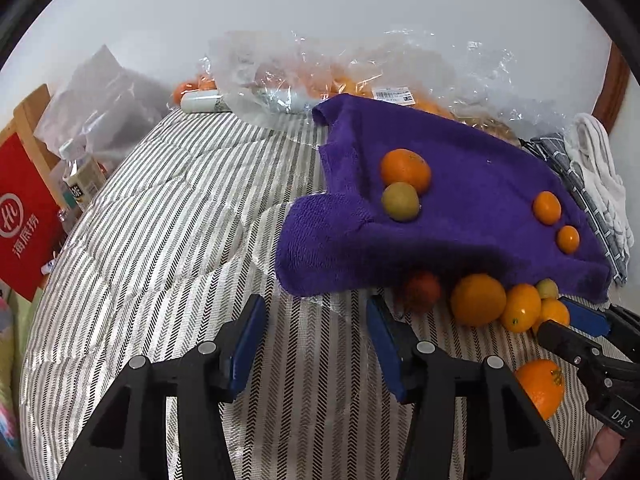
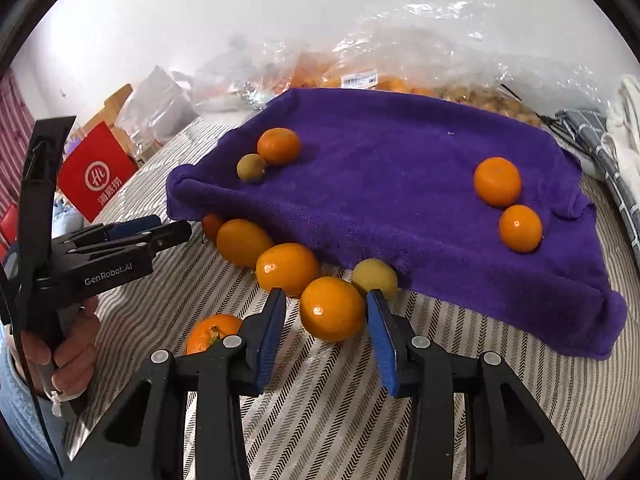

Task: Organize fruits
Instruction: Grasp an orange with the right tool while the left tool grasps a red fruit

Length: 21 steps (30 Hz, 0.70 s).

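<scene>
The right gripper [image 2: 326, 312] stands with its blue-padded jaws apart around an orange [image 2: 332, 308] lying just in front of the purple towel [image 2: 400, 200], the pads flanking the fruit without yet pressing it, by the look of it. That orange sits at the end of a row of loose fruit pushed against the towel's near edge: a second orange [image 2: 287, 268], a larger one [image 2: 243, 241] beyond it, and a small yellow-green fruit [image 2: 374, 276] beside the right pad. The likely aim is to lift these strays onto the towel, where fruit already lies in what look like sorted groups: an orange and a greenish fruit [image 2: 251, 167] toward the towel's left end, two mandarins [image 2: 498, 181] toward its right.

The left gripper [image 1: 316, 328] hovers with jaws apart over the striped bedcover [image 1: 160, 240], short of the towel's left corner and holding nothing. One more orange [image 1: 540, 386], leaf stub up, lies in front of the towel, apart from the row.

Its side reads "GenRobot.AI" in the right wrist view. Behind the towel, clear plastic bags [image 1: 320, 68] hold more fruit and carry a white barcode sticker [image 1: 391, 94], too small to read. Far left of the towel, a red box [image 1: 22, 216] bears a white "Hi" roundel and Chinese characters.
</scene>
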Each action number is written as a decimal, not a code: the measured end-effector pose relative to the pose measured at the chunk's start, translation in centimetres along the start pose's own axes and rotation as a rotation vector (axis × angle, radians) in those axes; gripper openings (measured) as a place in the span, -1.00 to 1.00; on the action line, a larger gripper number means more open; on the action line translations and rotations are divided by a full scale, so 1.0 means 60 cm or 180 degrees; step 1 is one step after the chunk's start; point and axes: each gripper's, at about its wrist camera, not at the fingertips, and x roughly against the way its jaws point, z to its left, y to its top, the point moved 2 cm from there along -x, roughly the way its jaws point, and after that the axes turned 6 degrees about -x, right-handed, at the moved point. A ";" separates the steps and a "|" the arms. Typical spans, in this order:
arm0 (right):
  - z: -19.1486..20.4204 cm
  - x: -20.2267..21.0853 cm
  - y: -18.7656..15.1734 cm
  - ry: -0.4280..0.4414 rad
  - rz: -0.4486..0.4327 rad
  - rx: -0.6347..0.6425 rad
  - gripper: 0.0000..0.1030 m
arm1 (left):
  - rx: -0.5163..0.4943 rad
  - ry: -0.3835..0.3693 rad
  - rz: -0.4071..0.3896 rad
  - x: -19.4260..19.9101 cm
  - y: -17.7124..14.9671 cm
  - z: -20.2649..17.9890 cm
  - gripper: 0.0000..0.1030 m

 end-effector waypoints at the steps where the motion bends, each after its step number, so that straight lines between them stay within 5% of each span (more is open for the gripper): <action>1: 0.001 -0.001 -0.001 -0.0010 -0.0009 0.0021 -0.17 | -0.0017 0.0002 0.0013 -0.001 -0.001 -0.002 -0.03; 4: 0.008 0.000 -0.005 -0.0102 -0.0056 0.0125 -0.33 | -0.0031 0.0017 0.0020 -0.002 -0.001 -0.003 -0.02; 14: -0.034 0.051 -0.006 -0.0380 -0.0331 0.0105 -0.33 | -0.0063 -0.0140 0.0050 -0.004 0.001 -0.006 0.34; 21: -0.092 0.050 -0.013 -0.0564 -0.0243 -0.0068 -0.33 | -0.0101 -0.0183 0.0024 0.001 -0.004 -0.013 0.30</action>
